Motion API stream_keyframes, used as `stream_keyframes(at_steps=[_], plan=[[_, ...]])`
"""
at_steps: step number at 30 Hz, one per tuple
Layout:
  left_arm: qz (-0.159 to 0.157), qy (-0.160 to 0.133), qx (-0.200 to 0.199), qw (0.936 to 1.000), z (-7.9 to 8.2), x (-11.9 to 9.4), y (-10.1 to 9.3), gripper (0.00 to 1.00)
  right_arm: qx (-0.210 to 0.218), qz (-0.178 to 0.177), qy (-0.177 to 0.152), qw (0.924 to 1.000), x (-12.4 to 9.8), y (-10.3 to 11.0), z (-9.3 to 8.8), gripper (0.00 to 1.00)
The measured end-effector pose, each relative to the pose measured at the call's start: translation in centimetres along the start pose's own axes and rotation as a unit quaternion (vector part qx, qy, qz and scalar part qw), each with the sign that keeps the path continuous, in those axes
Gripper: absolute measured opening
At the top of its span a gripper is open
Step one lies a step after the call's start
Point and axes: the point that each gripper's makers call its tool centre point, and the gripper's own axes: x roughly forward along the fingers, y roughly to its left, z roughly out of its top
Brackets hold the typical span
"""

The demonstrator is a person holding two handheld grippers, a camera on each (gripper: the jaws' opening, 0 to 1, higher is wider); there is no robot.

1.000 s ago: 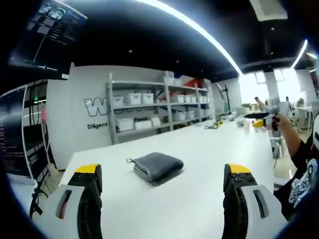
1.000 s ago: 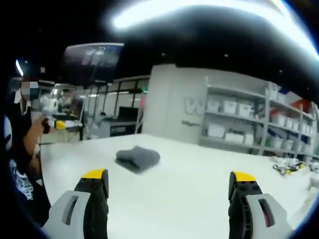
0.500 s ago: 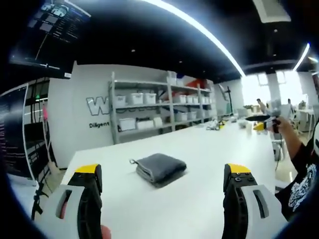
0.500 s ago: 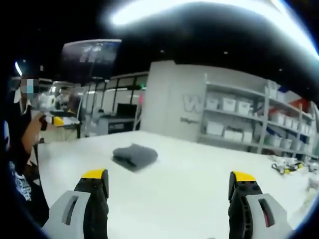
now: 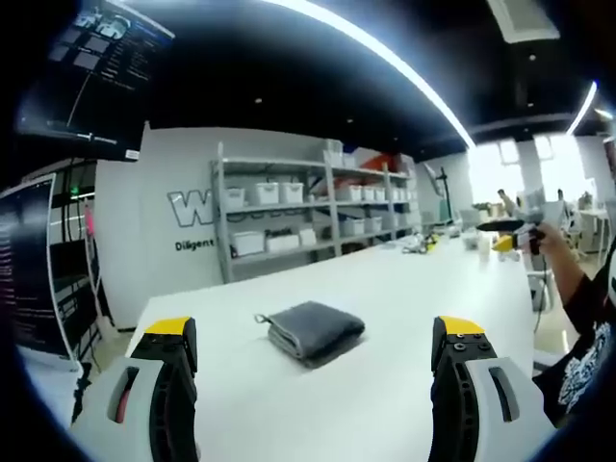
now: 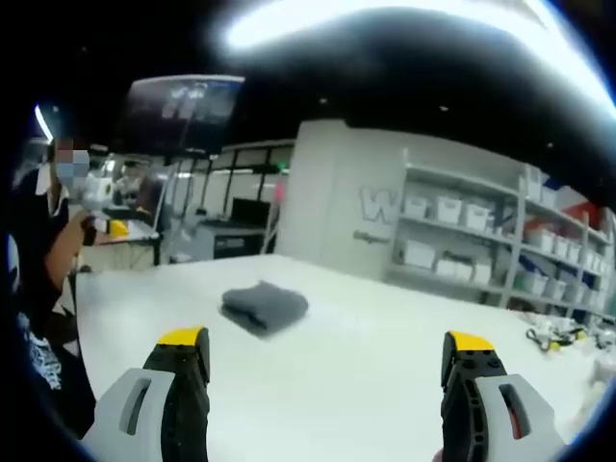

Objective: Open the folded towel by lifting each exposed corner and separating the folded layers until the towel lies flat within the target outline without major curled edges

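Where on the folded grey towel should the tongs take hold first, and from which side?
Probably the top layer's corner beside the small hanging loop, approached from that side. The grey towel lies folded on the white table, its stacked layer edges showing along its near side, so a low pinch there could lift one layer. Both tongs stand open, clear of it.

Lettering on the grey back wall (image 5: 173, 183)

We read a large white "W" (image 5: 187, 206), the rest hidden by metal shelving (image 5: 289, 212); smaller text below begins "Diligent" (image 5: 195, 244).
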Motion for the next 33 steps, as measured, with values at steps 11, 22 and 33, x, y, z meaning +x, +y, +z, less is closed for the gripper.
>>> stream_keyframes(at_steps=[11, 22, 33], plan=[[-0.005, 0.002, 0.004, 1.0000, -0.2, 1.8, 0.5, 1.00, 0.002, -0.004, -0.006, 1.0000, 1.5, -0.8, 0.5, 1.00], [-0.005, -0.006, 0.008, 0.9999, 0.2, 4.0, 0.9, 1.00, -0.001, -0.007, -0.013, 0.9999, 3.0, -1.8, 1.8, 1.00], [-0.018, -0.002, 0.009, 0.9998, 0.4, 6.0, 0.9, 1.00, -0.003, 0.003, -0.002, 1.0000, 5.1, -1.7, 1.5, 1.00]])
